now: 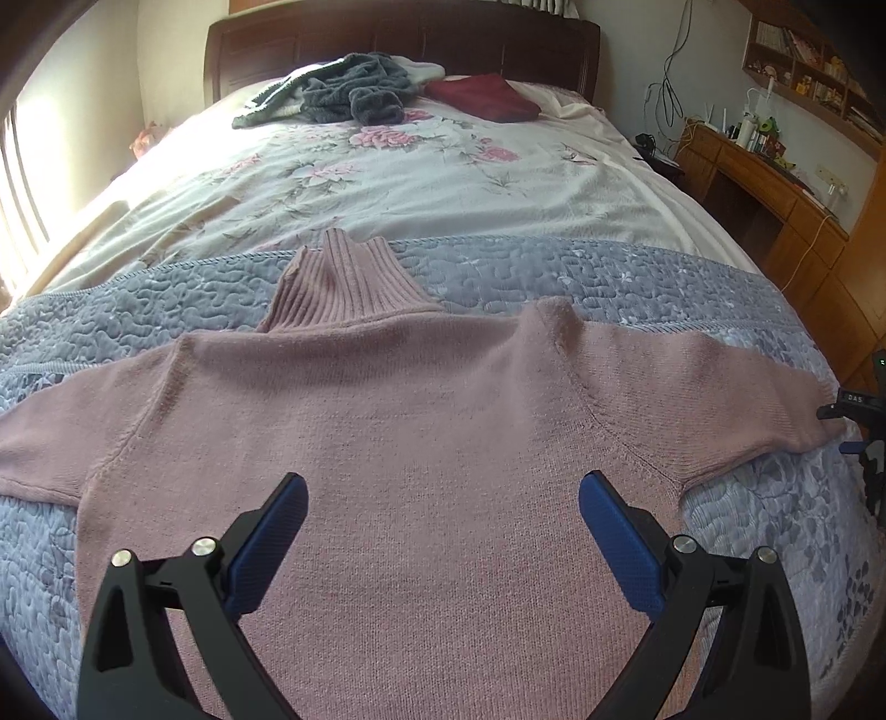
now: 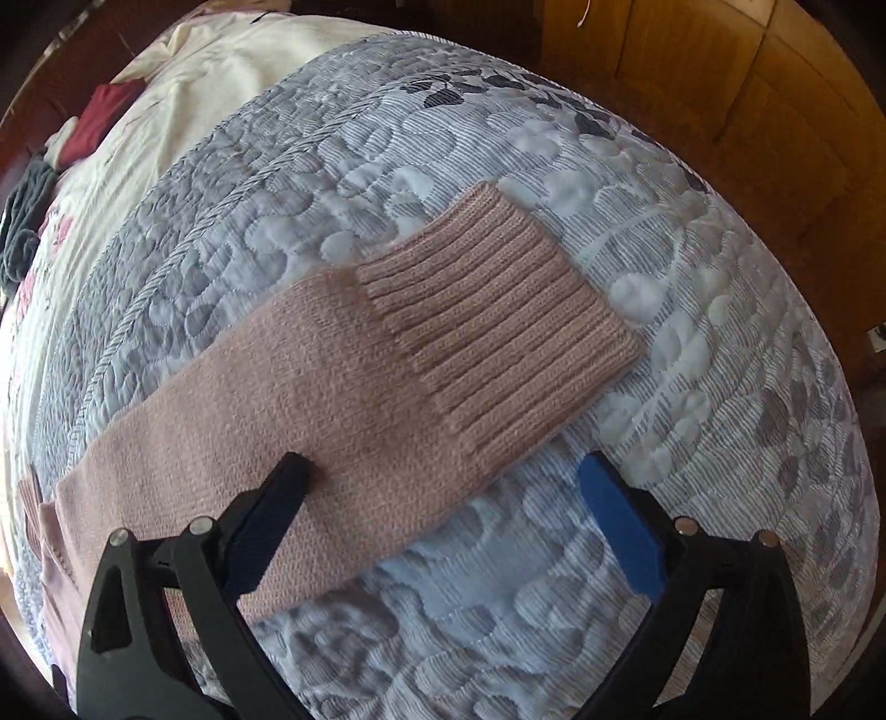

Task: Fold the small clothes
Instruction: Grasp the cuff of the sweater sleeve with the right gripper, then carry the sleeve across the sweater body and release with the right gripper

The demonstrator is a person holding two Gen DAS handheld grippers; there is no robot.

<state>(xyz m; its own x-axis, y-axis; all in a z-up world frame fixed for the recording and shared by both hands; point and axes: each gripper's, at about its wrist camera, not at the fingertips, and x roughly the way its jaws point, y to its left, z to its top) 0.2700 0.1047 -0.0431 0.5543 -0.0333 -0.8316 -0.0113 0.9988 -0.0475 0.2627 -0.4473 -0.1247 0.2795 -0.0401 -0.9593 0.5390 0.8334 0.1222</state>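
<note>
Pink knit turtleneck sweater [image 1: 387,421] lies flat; its sleeve [image 2: 343,387] runs diagonally under right gripper [image 2: 443,487], nearest; both grippers wide open, empty.

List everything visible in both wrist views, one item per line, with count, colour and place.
turtleneck sweater: one, dusty pink, spread flat on the quilt, sleeves out
ribbed cuff: one, pink, end of the sleeve under the right gripper
quilt: one, blue-grey, across the near part of the bed
floral bedsheet: one, white with pink flowers, behind the quilt
grey garments: a pile, by the headboard
dark red garment: one, beside that pile
headboard: one, dark wood
desk: one, wood, right of the bed
left gripper: open, above the sweater body
right gripper: open, over the sleeve
</note>
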